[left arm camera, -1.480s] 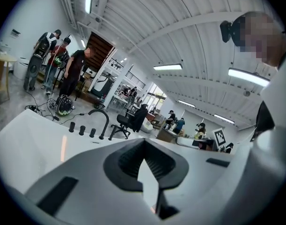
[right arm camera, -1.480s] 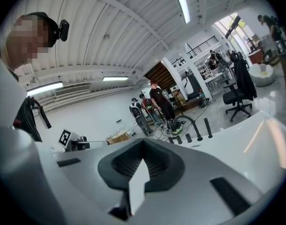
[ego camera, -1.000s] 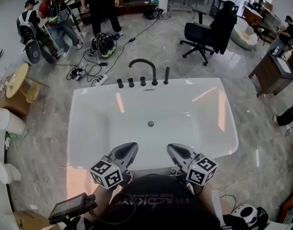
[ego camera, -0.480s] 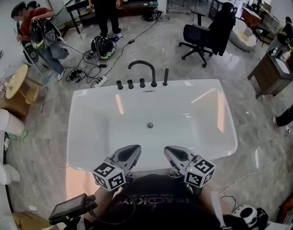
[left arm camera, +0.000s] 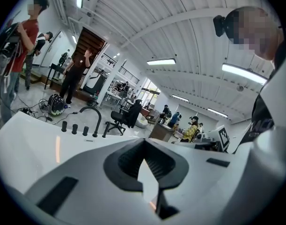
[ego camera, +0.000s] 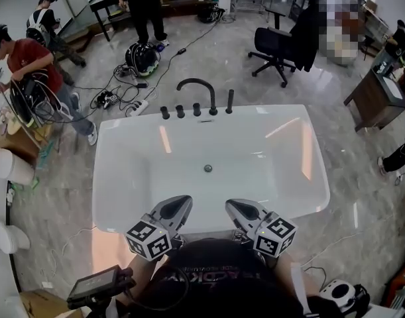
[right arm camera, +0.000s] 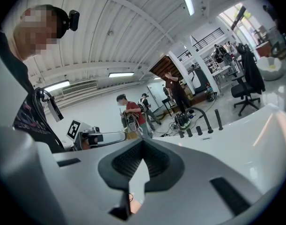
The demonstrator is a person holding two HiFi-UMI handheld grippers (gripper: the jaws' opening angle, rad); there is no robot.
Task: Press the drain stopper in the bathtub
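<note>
Both grippers sit low and close to the person's chest at the near rim of the bathtub, pointing toward its far side. The left gripper angles slightly right and the right gripper slightly left, so their tips lean toward each other but stay apart. In the left gripper view the ribbed fingers are closed tip to tip with nothing between them, and the right gripper view shows the same there. The drain stopper lies in the middle of the tub floor, well beyond both tips and roughly on the line between them, touched by neither. Only bare white basin lies between the tips and the stopper, and the left and right tub walls stand well clear of either gripper. The far rim carries a curved black faucet, a row of black knobs to its left and an upright black rod to its right. Beyond it are floor cables and an office chair. Compared with half a second ago the grippers hold almost the same place and pose, fingers closed as before. The tub sits a touch farther up the head view. A person in a red shirt carrying a bundle of cables has come nearer along the left and now stands just off the tub's far-left corner.
</note>
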